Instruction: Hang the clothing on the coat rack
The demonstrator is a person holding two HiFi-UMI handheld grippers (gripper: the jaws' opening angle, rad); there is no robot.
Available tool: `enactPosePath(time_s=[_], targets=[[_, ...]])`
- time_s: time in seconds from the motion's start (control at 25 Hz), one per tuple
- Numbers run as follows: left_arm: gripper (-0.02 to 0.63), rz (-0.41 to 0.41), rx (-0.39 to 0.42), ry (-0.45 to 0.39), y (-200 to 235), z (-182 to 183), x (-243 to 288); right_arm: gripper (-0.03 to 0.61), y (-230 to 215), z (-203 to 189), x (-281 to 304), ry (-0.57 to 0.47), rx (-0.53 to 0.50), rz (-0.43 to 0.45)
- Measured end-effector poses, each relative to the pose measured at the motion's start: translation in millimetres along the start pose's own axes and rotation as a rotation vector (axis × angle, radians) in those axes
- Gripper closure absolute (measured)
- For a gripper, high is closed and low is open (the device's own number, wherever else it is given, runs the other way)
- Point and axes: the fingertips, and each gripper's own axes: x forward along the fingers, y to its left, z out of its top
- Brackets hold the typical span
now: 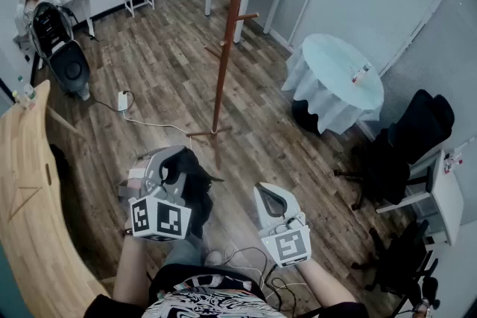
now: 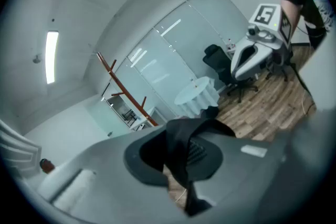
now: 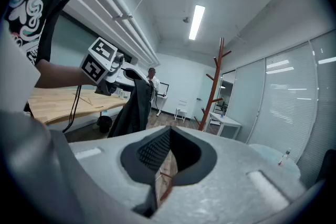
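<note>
the left gripper, at 7 o'clock in the head view, has its jaws nearly together and pinched on a fold of the dark clothing. its own view shows the black cloth running between the pads, and the rest hangs in a bunch below the gripper. the right gripper, at 5 o'clock, has its jaws fully together with nothing between them; only the floor shows through the slit in its own view.

the coat rack stands at 12 o'clock, well apart from both grippers, and its pegs are bare. the garment has not reached it, so the carry and the hanging are both judged to be ahead.

the main risk is the grip itself. only a thin fold is caught, so the weight of the hanging cloth or a quick swing could pull it out and drop it on the floor. the low-hanging bulk could also catch on a lower peg or on the rack's feet, and a tug on such a slim pole might tip it.

a white cable trails across the boards at 10 o'clock, ending near the rack's base, where a foot could catch it on the way in. the right gripper must part its jaws before it can help spread the collar, and one-handed hooking may slide the cloth off a peg.
</note>
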Motion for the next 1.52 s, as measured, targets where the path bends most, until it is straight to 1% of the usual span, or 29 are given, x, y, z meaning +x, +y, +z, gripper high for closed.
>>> enactPosePath(time_s=[0.12,0.2,0.28,0.36,0.44,0.52,0.56,0.64,0.68,0.72,0.84,0.92,1.08,1.24,1.4,1.44,1.52], targets=[[0.6,-0.019,0.009,-0.008,-15.6,2.6,-28.7,0.58,5.8,9.5,-18.7,-0.024,-0.005,-0.028],[0.6,-0.018,-0.025,-0.014,-23.9,8.3,-46.5,0.58,8.9,14.9,-26.2,-0.037,-0.002,-0.037],[0.6,-0.022,-0.039,-0.017,-32.1,13.7,-58.4,0.58,13.7,17.8,-31.1,-0.029,0.013,-0.043],[0.6,-0.029,-0.013,-0.018,-38.1,16.8,-63.9,0.58,18.5,21.7,-33.3,-0.039,0.016,-0.045],[0.6,-0.025,0.006,-0.022,-39.8,20.9,-67.9,0.58,24.1,28.2,-33.4,-0.081,0.022,-0.027],[0.6,-0.018,-0.005,-0.03,-38.4,27.5,-72.3,0.58,32.8,36.5,-34.6,-0.133,0.057,0.021],[0.6,-0.015,-0.007,-0.034,-37.8,30.4,-74.0,0.58,36.6,38.6,-35.3,-0.141,0.065,0.04],[0.6,-0.006,-0.002,-0.041,-36.6,35.8,-75.0,0.577,42.0,39.2,-35.1,-0.13,0.045,0.058],[0.6,0.0,0.002,-0.045,-35.7,38.7,-74.6,0.563,44.3,39.2,-34.6,-0.124,0.032,0.067],[0.6,0.004,0.005,-0.047,-34.5,41.5,-73.4,0.511,46.2,39.0,-33.8,-0.117,0.024,0.077],[0.6,0.004,-0.003,-0.051,-31.3,46.4,-65.3,0.503,48.3,36.5,-28.8,-0.109,0.024,0.105],[0.6,-0.005,-0.004,-0.048,-30.8,44.1,-57.0,0.479,49.6,31.8,-21.8,-0.104,0.024,0.118],[0.6,-0.025,0.0,-0.042,-27.4,30.7,-33.5,0.477,45.4,21.5,2.6,-0.088,0.031,0.129],[0.6,-0.062,0.039,-0.018,-22.5,12.9,4.1,0.477,27.2,11.2,29.6,-0.032,0.034,0.132],[0.6,-0.082,-0.006,-0.018,-3.2,3.5,35.9,0.476,13.4,7.0,68.2,-0.037,0.028,0.136],[0.6,-0.083,0.0,-0.024,3.7,0.8,44.2,0.476,9.5,8.5,78.5,-0.045,0.039,0.138],[0.6,-0.092,0.025,-0.03,16.9,-4.3,60.1,0.477,1.0,12.5,99.1,-0.052,0.101,0.141]])
